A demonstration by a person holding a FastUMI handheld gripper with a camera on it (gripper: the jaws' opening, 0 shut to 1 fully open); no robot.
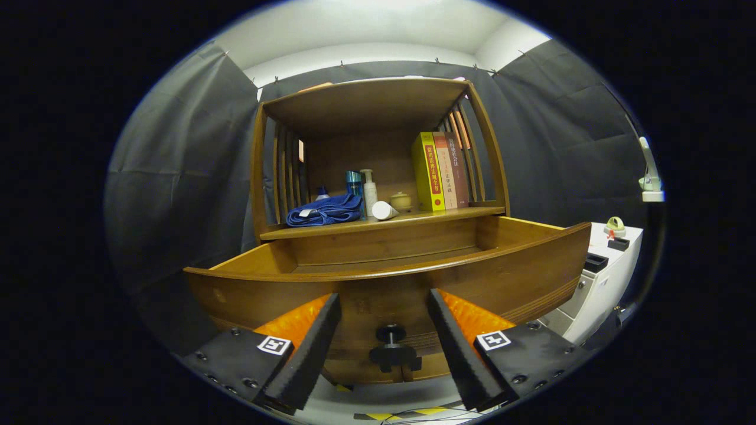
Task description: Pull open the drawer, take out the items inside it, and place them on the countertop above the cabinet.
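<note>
Gripper [384, 310] fingers spread apart, straddling small black round knob [391, 334] on pulled-out brown wooden drawer [508, 274] (not touching it); folded blue cloth [326, 211] on countertop above.

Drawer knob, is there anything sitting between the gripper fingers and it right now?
Nothing visible. The gripper is open and the drawer knob sits in the gap between its fingers, on the pulled-out drawer front.

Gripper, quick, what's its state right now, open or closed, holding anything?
Gripper: open and holding nothing; its fingers stand apart on either side of the drawer knob, not touching it, with the drawer already pulled out.
</note>
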